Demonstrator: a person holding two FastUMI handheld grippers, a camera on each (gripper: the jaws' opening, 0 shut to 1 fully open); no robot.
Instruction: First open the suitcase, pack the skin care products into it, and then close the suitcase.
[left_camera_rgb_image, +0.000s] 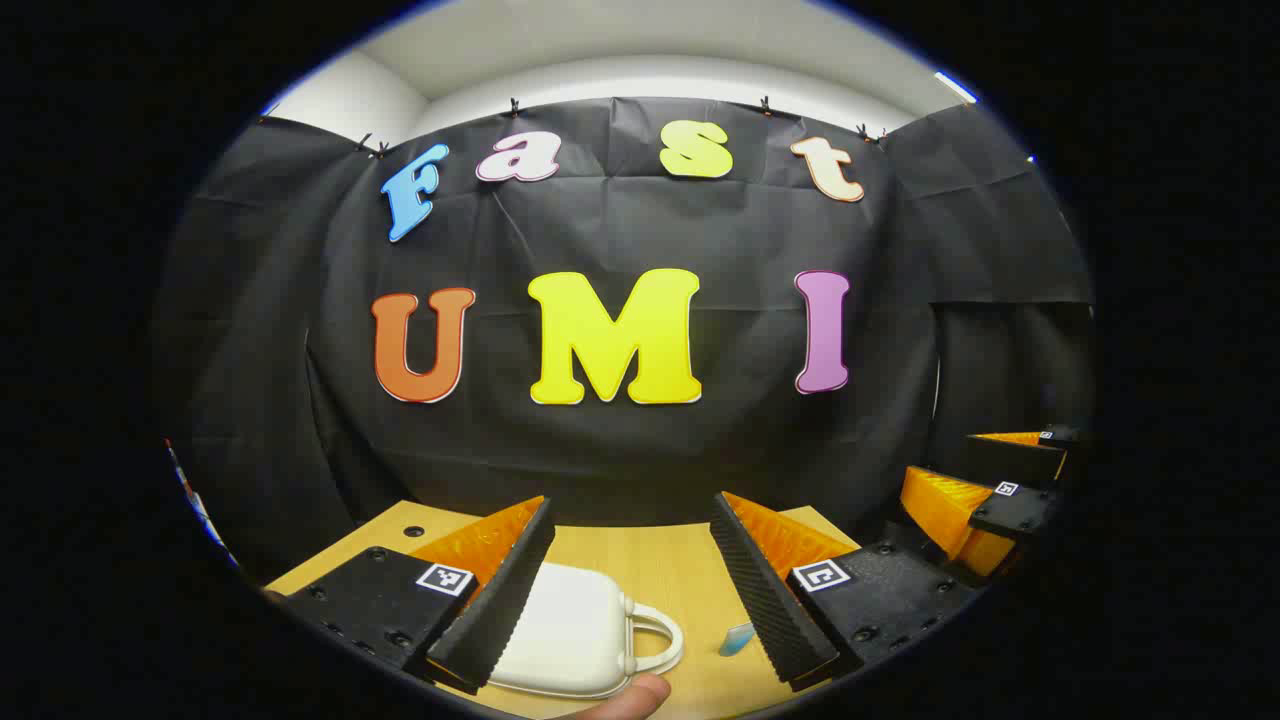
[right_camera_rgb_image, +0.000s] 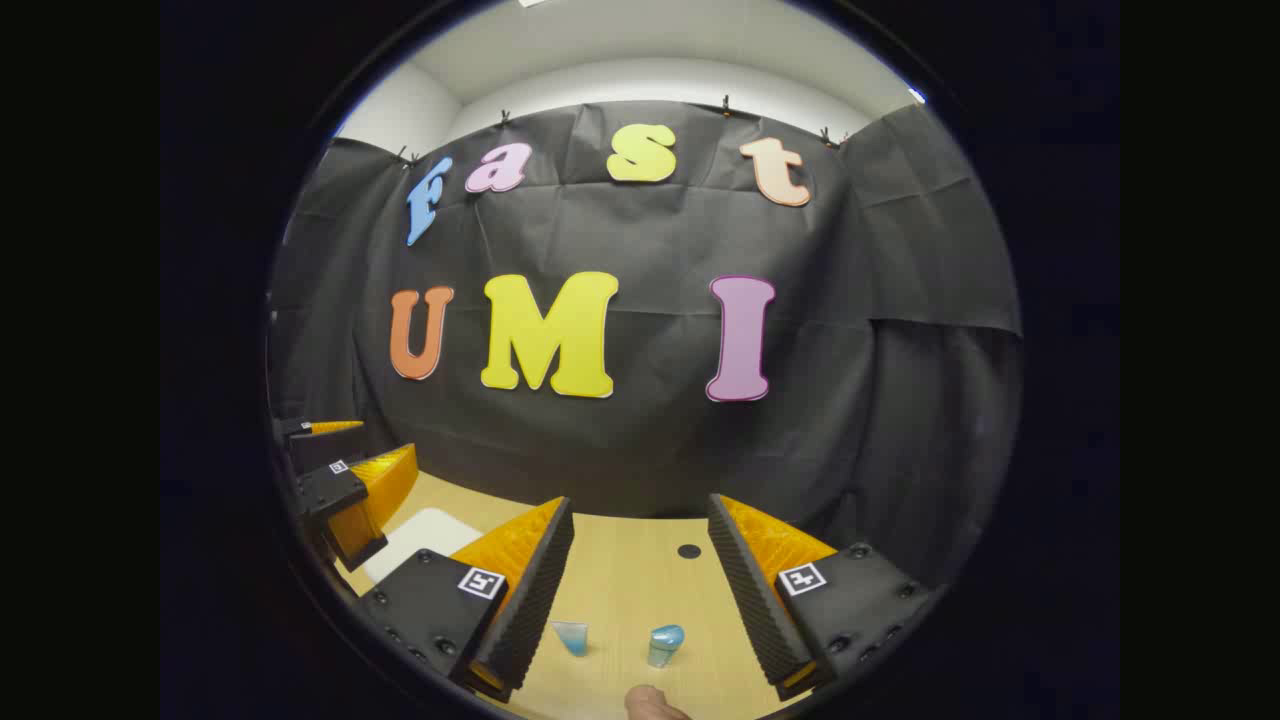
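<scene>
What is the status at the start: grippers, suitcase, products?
Left gripper open above closed white suitcase. Right gripper open over two blue products. Nothing packed, nothing in the way.

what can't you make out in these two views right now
- White suitcase, left gripper view: its left part sits behind the left gripper's own finger and its near edge is cut off by the picture's rim, so no latch or zipper can be seen.
- Skin care products, right gripper view: a clear blue tube and a blue-capped bottle are too small to identify further.
- Right gripper: open, with the holding hand mostly out of frame.
</scene>
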